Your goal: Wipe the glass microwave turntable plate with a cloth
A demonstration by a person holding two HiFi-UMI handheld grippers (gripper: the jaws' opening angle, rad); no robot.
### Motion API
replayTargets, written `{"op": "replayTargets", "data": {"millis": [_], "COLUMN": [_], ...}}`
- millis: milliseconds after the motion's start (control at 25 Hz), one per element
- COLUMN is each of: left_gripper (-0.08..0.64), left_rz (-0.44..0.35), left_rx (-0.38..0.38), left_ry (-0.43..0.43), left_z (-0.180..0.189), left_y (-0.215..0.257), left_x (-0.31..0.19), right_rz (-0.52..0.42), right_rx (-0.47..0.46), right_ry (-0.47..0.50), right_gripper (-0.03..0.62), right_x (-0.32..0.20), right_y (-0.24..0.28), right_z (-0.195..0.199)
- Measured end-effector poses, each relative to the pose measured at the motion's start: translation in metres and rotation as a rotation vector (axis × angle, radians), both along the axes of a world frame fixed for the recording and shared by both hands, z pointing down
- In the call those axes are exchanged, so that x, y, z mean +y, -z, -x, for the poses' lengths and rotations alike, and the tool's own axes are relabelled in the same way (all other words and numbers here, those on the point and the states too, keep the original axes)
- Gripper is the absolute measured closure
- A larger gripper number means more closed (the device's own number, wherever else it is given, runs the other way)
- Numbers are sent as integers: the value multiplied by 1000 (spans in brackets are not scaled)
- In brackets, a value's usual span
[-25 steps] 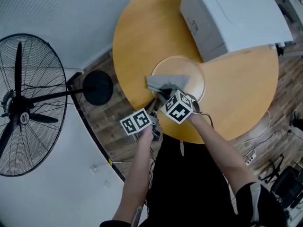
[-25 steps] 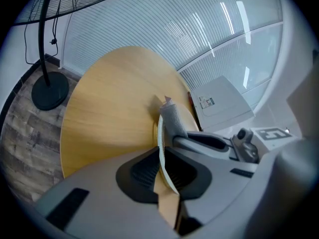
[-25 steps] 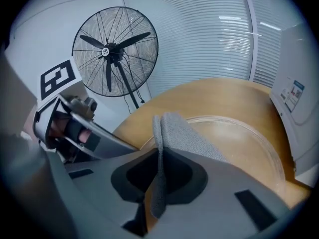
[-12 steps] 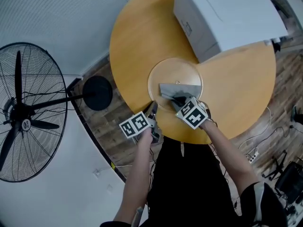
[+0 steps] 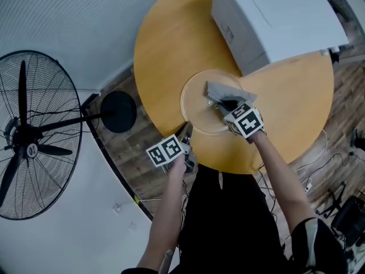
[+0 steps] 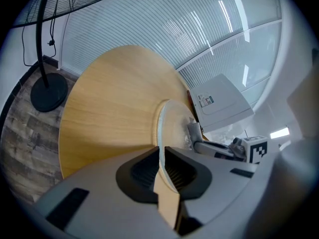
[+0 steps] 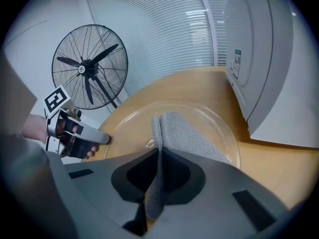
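The clear glass turntable plate (image 5: 197,104) lies flat on the round wooden table (image 5: 165,44) near its front edge. My left gripper (image 5: 186,135) is shut on the plate's near rim (image 6: 160,148), which runs between its jaws. A grey cloth (image 5: 221,90) rests on the plate's far right part, and my right gripper (image 5: 229,105) is shut on it. In the right gripper view the cloth (image 7: 184,133) spreads over the plate (image 7: 132,121) from the jaws. The left gripper (image 7: 102,139) shows there at the plate's left rim.
A white microwave (image 5: 274,16) stands on the table just behind and right of the plate, close to the cloth. A standing fan (image 5: 34,130) with a black round base (image 5: 117,108) is on the floor at left. Cables (image 5: 308,178) lie on the floor at right.
My right gripper has dragged the cloth across the plate from its near left part to its far right part. The left gripper has held the rim in place.
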State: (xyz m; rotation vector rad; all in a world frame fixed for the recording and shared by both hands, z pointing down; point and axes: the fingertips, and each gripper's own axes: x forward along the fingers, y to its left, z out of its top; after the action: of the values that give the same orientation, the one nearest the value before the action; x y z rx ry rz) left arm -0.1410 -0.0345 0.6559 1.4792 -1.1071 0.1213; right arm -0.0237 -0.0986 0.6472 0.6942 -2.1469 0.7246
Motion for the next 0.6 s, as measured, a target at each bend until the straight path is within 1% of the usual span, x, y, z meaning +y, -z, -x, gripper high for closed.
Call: {"op": "replayTargets", "data": {"millis": [120,280,400,600], "left_gripper": [529,529,529,529], "left_rz": [0,-1,0,-5], "left_rx": [4,2,0,-18], "left_ry": [0,0,1,10], "left_z": [0,0,0,0], "left_y": [0,0,1,1], "left_x": [-1,0,0,-1], "right_rz": [-27,-41,-57,-76], "right_rx": [17,15,28,15], "right_ry": [-15,-25,-15,18], "right_gripper": [569,572,572,572], "right_x": [-18,-35,-43,-47], "right_y": [0,1,1,1], "right_z": [-2,4,12,33]}}
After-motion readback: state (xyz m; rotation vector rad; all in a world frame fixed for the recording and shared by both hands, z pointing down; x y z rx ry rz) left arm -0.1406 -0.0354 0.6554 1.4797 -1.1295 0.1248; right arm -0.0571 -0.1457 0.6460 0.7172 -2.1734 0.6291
